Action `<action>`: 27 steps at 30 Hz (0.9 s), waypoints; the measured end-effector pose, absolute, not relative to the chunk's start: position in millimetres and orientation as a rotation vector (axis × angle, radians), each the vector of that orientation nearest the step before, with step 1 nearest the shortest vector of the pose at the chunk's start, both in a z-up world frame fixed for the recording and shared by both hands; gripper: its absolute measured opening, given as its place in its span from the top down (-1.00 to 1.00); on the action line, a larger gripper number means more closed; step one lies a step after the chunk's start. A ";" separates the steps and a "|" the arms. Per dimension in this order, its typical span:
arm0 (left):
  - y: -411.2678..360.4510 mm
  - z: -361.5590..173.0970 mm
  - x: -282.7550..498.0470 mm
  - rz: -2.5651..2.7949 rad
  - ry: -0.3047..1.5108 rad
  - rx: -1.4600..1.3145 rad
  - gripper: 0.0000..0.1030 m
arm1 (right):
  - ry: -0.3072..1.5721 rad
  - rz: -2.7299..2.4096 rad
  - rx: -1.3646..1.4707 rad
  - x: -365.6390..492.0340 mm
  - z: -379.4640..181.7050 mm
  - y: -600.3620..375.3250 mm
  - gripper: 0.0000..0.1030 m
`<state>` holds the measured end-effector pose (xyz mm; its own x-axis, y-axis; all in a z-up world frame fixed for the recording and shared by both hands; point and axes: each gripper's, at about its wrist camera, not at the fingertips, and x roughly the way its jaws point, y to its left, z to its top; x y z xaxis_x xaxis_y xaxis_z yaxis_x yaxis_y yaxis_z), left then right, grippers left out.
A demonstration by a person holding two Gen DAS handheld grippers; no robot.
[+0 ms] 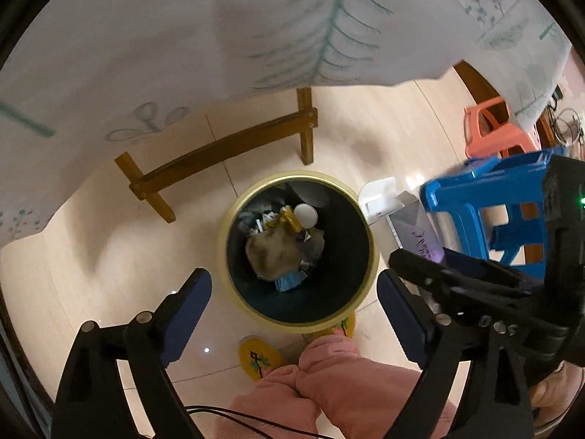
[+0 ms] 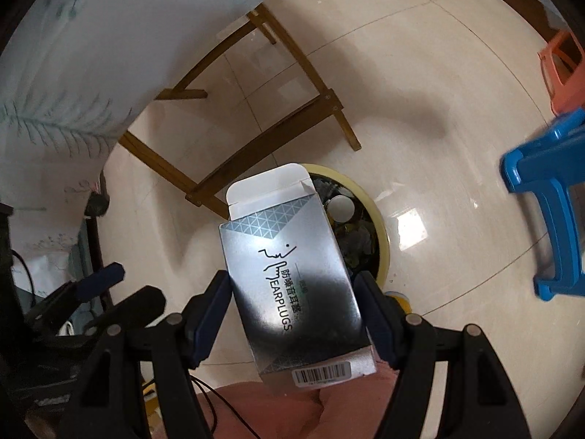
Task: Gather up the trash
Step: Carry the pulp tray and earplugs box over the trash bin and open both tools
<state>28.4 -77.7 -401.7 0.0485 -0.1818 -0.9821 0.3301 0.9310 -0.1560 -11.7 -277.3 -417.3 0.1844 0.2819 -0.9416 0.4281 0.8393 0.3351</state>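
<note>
While both grippers point steeply down at the tiled floor [image 1: 402, 139], the left gripper [image 1: 294, 289] hangs directly above the trash bin [image 1: 362, 285] with its jaws spread wide and nothing between them. Its 2 blue pads [image 1: 193, 303] frame the bin's round yellow rim in the left wrist view. Inside the dark bin lie crumpled paper, a gold wrapper [image 1: 289, 219], a white round lid [image 1: 305, 216] and a blue scrap, all at the bottom.

To the left and behind the bin stands a wooden table frame [image 1: 219, 157], draped from above by a white cloth with a leaf print [image 1: 292, 25]. Just below the bin, 2 yellow slippers [image 1: 259, 360] and pink trouser legs [image 1: 329, 384] of the person show on the floor.

To the right of the bin, the right gripper [image 2: 292, 314] is clamped on an earplug box [image 2: 289, 274], a silver carton printed EARPLUGS. Both pads press on the carton's long sides. The box's top flap stands open, and that open end points toward the bin, partly covering the rim in the right wrist view. A barcode label sits at the near end.

Farther right, a blue plastic stool [image 1: 486, 205] stands on the floor, with an orange stool [image 1: 490, 128] behind it.
</note>
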 end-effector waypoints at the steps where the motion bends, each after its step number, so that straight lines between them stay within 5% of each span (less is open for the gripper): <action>1: -74.5 -400.7 28.2 -0.383 1.466 0.119 -0.78 | 1.411 -0.109 0.609 -9.0 -415.4 -273.6 -0.36; 27: -56.5 -342.3 20.3 -0.291 1.350 0.084 -0.80 | 1.359 0.001 0.509 13.5 -390.0 -247.4 -0.59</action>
